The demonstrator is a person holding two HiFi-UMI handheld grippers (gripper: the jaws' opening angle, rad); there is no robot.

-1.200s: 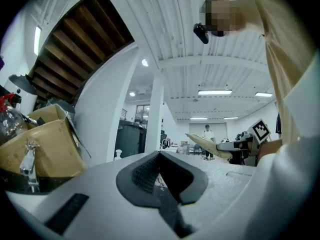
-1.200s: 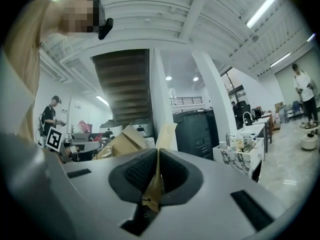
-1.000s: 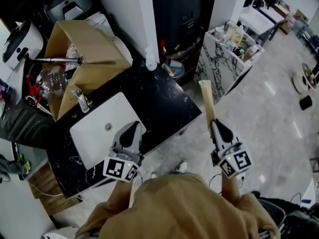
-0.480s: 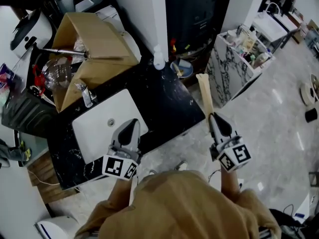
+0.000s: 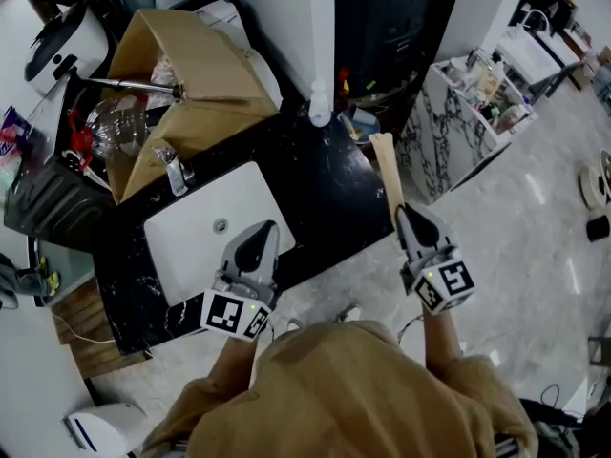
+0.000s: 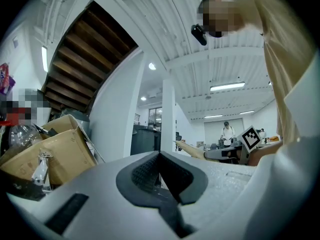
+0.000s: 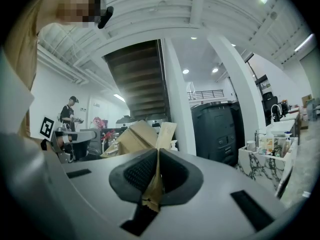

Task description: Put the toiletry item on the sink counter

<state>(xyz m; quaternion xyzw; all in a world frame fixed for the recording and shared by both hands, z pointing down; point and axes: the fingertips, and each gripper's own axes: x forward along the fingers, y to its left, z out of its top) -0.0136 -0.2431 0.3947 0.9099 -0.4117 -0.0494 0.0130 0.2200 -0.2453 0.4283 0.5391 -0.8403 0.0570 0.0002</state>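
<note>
A long, flat tan paper-wrapped toiletry item (image 5: 386, 168) sticks forward out of my right gripper (image 5: 405, 212), which is shut on its near end. The item hangs in the air beside the right corner of the black sink counter (image 5: 325, 191). In the right gripper view the item (image 7: 164, 132) runs up between the pressed pads. My left gripper (image 5: 266, 228) is shut and holds nothing, and it hovers over the counter's front edge by the white basin (image 5: 196, 229). Its pads meet in the left gripper view (image 6: 159, 157), where the item (image 6: 192, 151) shows to the right.
A faucet (image 5: 174, 172) stands behind the basin, with an open cardboard box (image 5: 186, 74) of clutter beyond it. A white pump bottle (image 5: 320, 113) sits by the white column (image 5: 322, 27). A marble-patterned cabinet (image 5: 449, 136) with bottles stands to the right on the pale floor.
The counter has drawn closer under both grippers as the person stepped forward. The right gripper keeps its hold on the tan item and the left stays shut.
</note>
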